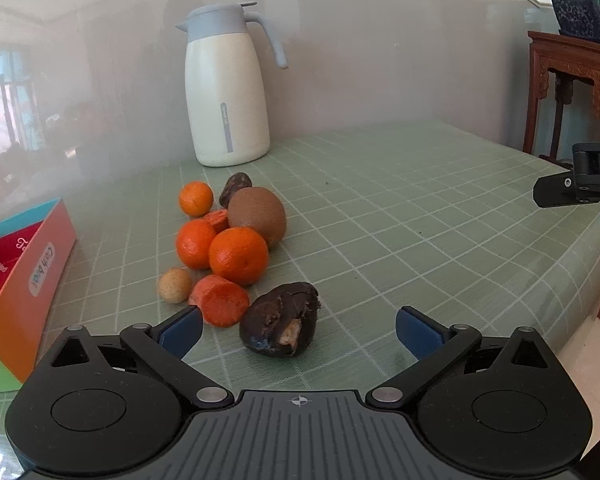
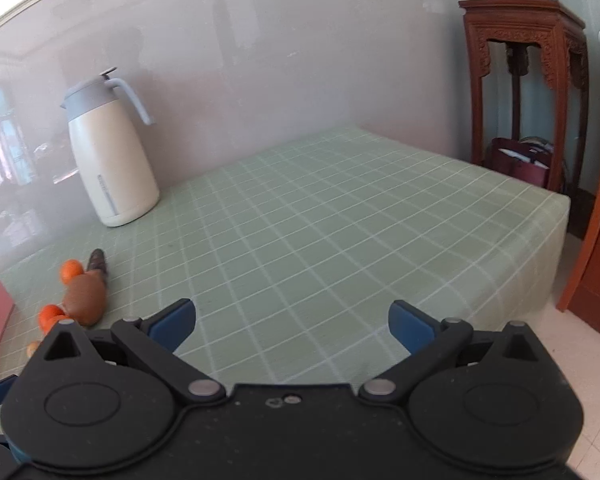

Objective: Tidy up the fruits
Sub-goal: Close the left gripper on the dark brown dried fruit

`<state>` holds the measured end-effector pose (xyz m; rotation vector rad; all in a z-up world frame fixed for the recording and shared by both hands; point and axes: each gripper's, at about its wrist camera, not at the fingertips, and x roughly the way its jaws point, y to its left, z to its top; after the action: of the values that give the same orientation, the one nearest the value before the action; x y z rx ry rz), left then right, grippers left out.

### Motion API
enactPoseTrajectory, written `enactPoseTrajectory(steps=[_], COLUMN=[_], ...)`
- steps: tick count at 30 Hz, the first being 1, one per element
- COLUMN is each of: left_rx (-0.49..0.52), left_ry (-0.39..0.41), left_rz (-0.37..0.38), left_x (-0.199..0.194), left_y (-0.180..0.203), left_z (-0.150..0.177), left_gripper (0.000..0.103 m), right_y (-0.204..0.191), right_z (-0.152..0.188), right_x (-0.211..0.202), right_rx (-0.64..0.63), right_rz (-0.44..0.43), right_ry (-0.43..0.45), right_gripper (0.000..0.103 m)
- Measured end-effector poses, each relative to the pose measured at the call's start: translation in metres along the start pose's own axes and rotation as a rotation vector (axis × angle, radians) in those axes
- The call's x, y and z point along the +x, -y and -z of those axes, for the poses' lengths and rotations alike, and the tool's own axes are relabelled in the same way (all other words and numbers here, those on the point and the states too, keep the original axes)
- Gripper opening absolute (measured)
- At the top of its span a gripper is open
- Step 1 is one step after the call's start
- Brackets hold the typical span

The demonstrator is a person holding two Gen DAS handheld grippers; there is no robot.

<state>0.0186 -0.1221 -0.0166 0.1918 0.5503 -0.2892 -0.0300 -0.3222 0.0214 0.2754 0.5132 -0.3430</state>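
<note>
Left gripper lined up on the dark, split fruit at the near end of the pile.

I had the left gripper (image 1: 299, 330) spread wide and empty, its blue pads (image 1: 182, 330) flanking the dark split fruit (image 1: 281, 319) that lay on the green checked tablecloth (image 1: 420, 216), just beside a carrot chunk (image 1: 221, 300) and in front of the mandarins (image 1: 238, 255) and the kiwi (image 1: 257, 212). The right gripper (image 2: 292, 326) was also wide and empty, over bare cloth well apart from the pile. To do this well, I judged I should push forward until the fruit sat fully between the pads, close gently because its skin looked torn and soft, and keep the left pad from nudging the carrot. The colourful box (image 1: 24, 280) at left seemed the likely destination, though I could not be sure.
</note>
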Motion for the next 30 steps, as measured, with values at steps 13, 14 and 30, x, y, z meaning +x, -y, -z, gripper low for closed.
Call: enactPoseTrajectory(steps=[13, 14, 30], left_rx=[-0.037, -0.038, -0.096], left_ry=[-0.011, -0.005, 0.051], left_rz=[-0.027, -0.037, -0.065], left_x=[0.015, 0.015, 0.003], left_y=[0.009, 0.009, -0.006], left_z=[0.006, 0.006, 0.006], left_gripper=[0.080, 0.077, 0.044], right_y=[0.029, 0.031, 0.022], right_z=[-0.001, -0.001, 0.001], right_x=[-0.012, -0.011, -0.008], right_rx=[0.018, 0.016, 0.006], right_rz=[0.180, 0.174, 0.077], right_ry=[0.092, 0.081, 0.035], right_gripper=[0.103, 0.103, 0.103])
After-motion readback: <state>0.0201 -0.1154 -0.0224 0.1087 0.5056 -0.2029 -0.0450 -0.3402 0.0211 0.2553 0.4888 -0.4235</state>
